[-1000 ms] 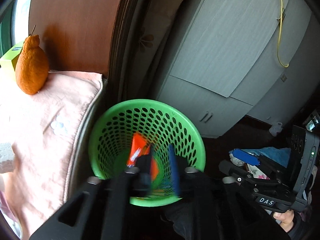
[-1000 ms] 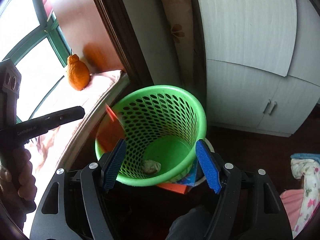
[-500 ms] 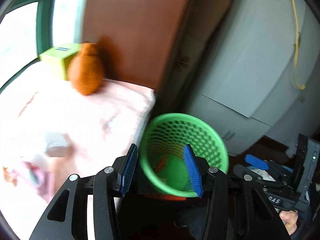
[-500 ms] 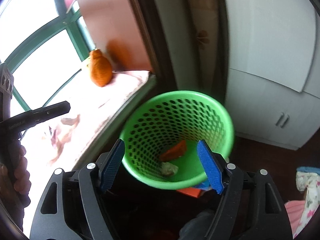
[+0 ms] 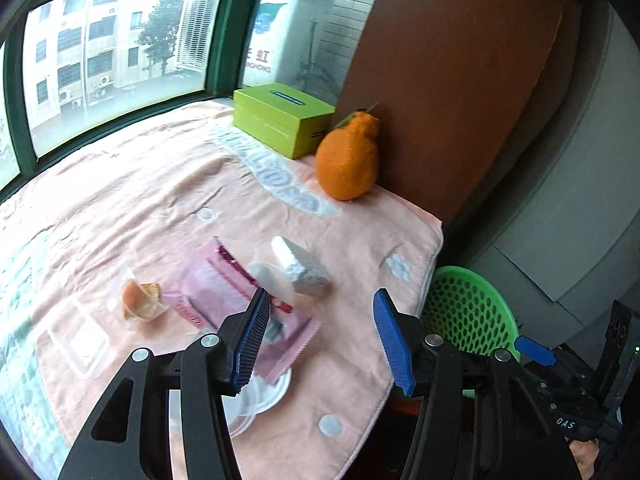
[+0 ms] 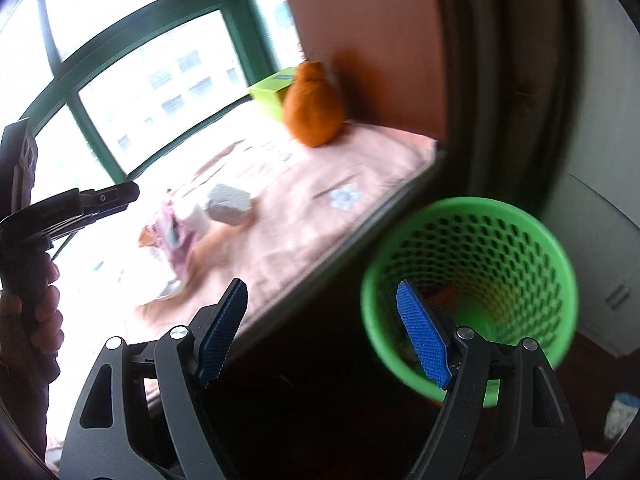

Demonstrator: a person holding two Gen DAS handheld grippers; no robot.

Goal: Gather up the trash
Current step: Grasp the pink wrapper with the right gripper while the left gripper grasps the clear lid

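Observation:
Trash lies on the pink blanket (image 5: pixel 168 184): a pink wrapper (image 5: pixel 224 292), a white foam block (image 5: pixel 300 264), a clear wrapper with an orange food scrap (image 5: pixel 140 300) and a clear plastic tray (image 5: pixel 80 344). My left gripper (image 5: pixel 320 304) hovers open and empty above the blanket's near edge, just short of the pink wrapper. The green basket (image 6: pixel 472 240) stands on the floor beside the window seat, with an orange wrapper (image 6: pixel 448 292) inside. My right gripper (image 6: pixel 320 292) is open and empty over the dark gap between seat and basket. The left gripper (image 6: pixel 128 196) shows at the far left there.
A green tissue box (image 5: pixel 280 120) and an orange fruit (image 5: pixel 348 160) sit at the back of the seat by a brown panel. A white lid (image 5: pixel 264 396) lies under the left fingers. Grey cabinets (image 6: pixel 600 272) stand behind the basket. A hand (image 6: pixel 44 304) holds the left gripper.
The left gripper let the orange wrapper drop into the basket and its jaws opened. Both grippers then swung left, from over the basket toward the window seat.

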